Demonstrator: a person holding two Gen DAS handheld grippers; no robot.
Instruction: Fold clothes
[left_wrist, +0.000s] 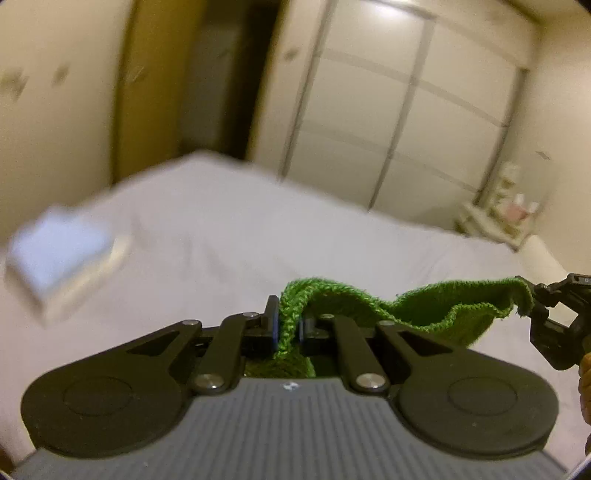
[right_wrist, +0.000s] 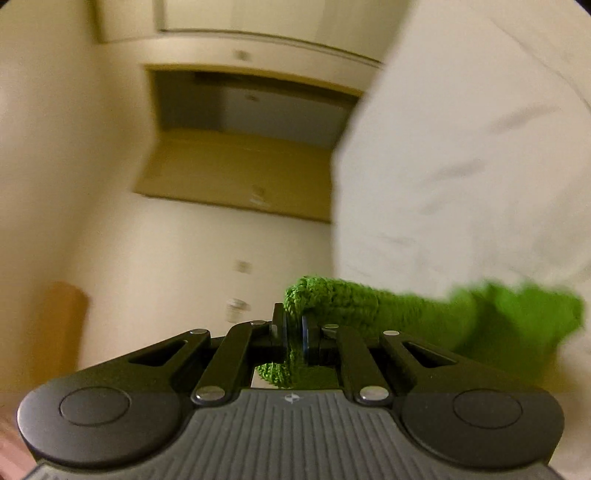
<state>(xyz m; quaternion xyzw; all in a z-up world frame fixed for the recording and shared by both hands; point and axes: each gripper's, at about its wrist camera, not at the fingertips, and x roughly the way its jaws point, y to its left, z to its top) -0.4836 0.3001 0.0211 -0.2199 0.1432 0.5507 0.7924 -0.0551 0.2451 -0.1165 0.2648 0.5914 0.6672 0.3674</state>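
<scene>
The left gripper (left_wrist: 289, 325) has a grey body with fine lengthwise ribs and a small white emblem at the middle of its far edge. Two matte black rounded lobes sit left and right of the body, each stamped with a shallow circle. From them black link arms with triangular cut-outs run inward, pinned with round silver rivets, to black fingers (left_wrist: 271, 314) faced with thin blue pads. The right gripper (right_wrist: 294, 329) is built the same: ribbed grey body, white emblem, black lobes, silver rivets, blue-edged pads (right_wrist: 305, 328).
</scene>
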